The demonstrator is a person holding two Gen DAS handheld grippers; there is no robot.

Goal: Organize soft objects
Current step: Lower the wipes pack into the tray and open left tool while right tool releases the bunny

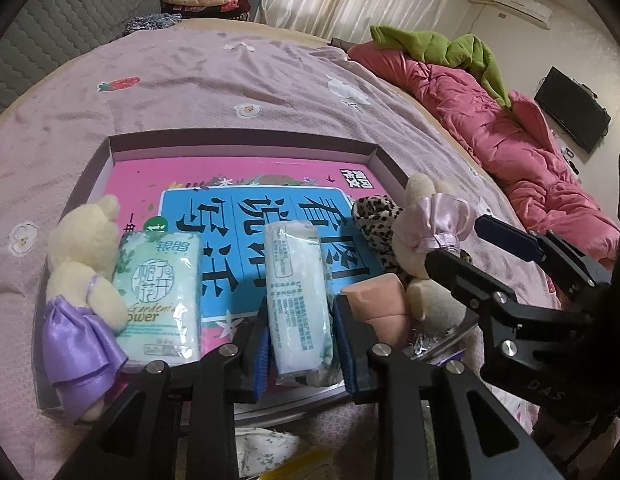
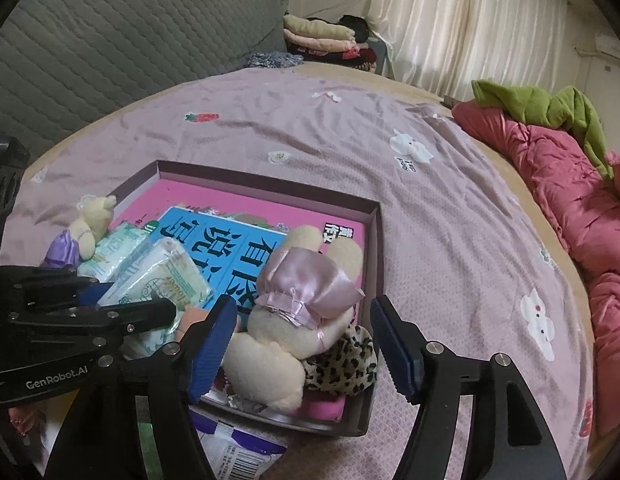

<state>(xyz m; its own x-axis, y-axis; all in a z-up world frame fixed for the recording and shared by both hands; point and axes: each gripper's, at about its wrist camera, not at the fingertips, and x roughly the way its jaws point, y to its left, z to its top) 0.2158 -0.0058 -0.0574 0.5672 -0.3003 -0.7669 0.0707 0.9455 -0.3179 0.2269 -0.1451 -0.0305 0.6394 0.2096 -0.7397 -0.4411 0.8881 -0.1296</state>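
A shallow box (image 1: 238, 138) with a pink and blue book in it lies on the bed. My left gripper (image 1: 304, 354) has its jaws either side of a white tissue pack (image 1: 300, 300), close against it. A second tissue pack (image 1: 160, 294) and a cream bear in a purple dress (image 1: 82, 280) lie at the box's left. My right gripper (image 2: 306, 346) is open around a cream bear in a pink dress (image 2: 294, 320), not gripping it. A leopard-print cloth (image 2: 343, 364) and a peach sponge (image 1: 379, 300) lie beside that bear.
The box (image 2: 369, 216) sits on a mauve bedspread (image 2: 349, 132). A pink quilt (image 2: 569, 200) and a green garment (image 2: 537, 104) lie along the right. Folded clothes (image 2: 321, 36) are stacked at the far end. A plastic packet (image 2: 238, 452) lies by the box's near edge.
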